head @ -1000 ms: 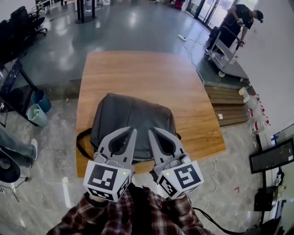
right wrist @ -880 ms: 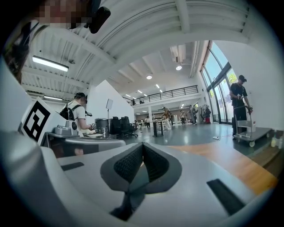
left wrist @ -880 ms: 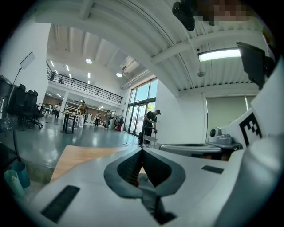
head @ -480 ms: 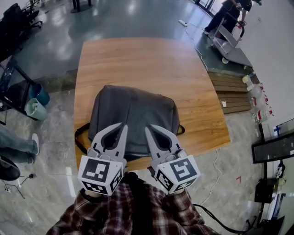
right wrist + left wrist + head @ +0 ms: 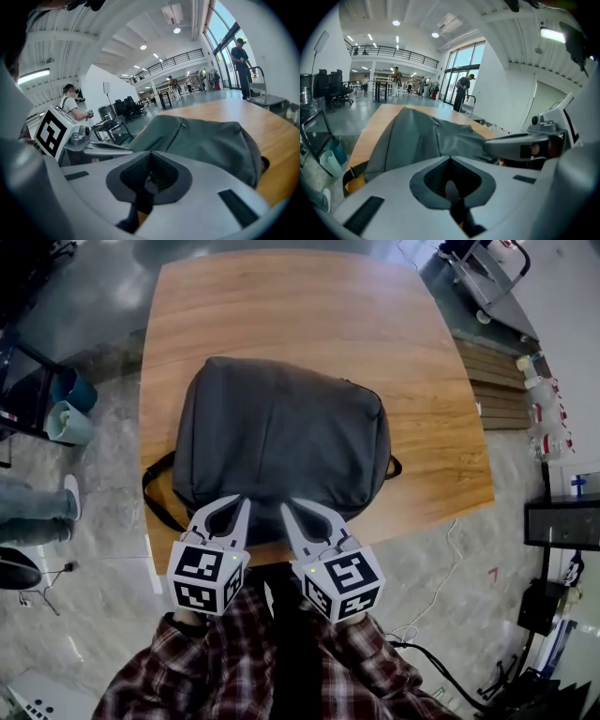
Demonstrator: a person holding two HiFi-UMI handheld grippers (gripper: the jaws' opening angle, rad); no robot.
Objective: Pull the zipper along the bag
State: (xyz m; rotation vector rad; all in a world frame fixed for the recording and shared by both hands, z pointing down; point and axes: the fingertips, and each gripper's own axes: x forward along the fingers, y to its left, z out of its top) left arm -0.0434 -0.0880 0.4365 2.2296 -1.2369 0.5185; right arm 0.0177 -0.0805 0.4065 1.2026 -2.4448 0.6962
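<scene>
A dark grey backpack (image 5: 281,437) lies flat on the wooden table (image 5: 309,306), its near side at the table's front edge. A small zipper pull (image 5: 183,124) shows on the bag's top surface, and the same zipper pull (image 5: 436,123) appears in the left gripper view. My left gripper (image 5: 242,504) and right gripper (image 5: 287,506) hover side by side at the bag's near edge, tips pointing over it. Both are shut with nothing between the jaws. In their own views the left gripper (image 5: 450,158) and right gripper (image 5: 151,153) sit short of the backpack (image 5: 417,136), apart from the zipper.
A black strap (image 5: 153,502) loops off the bag's left over the table edge; another strap end (image 5: 393,468) sticks out on the right. Teal bins (image 5: 66,413) stand on the floor at left, a cart (image 5: 497,273) and bottles (image 5: 544,418) at right.
The view has tipped further down, so the bag sits higher and larger. Both grippers have drawn back toward my body, from over the bag to its near edge. They stay shut.
</scene>
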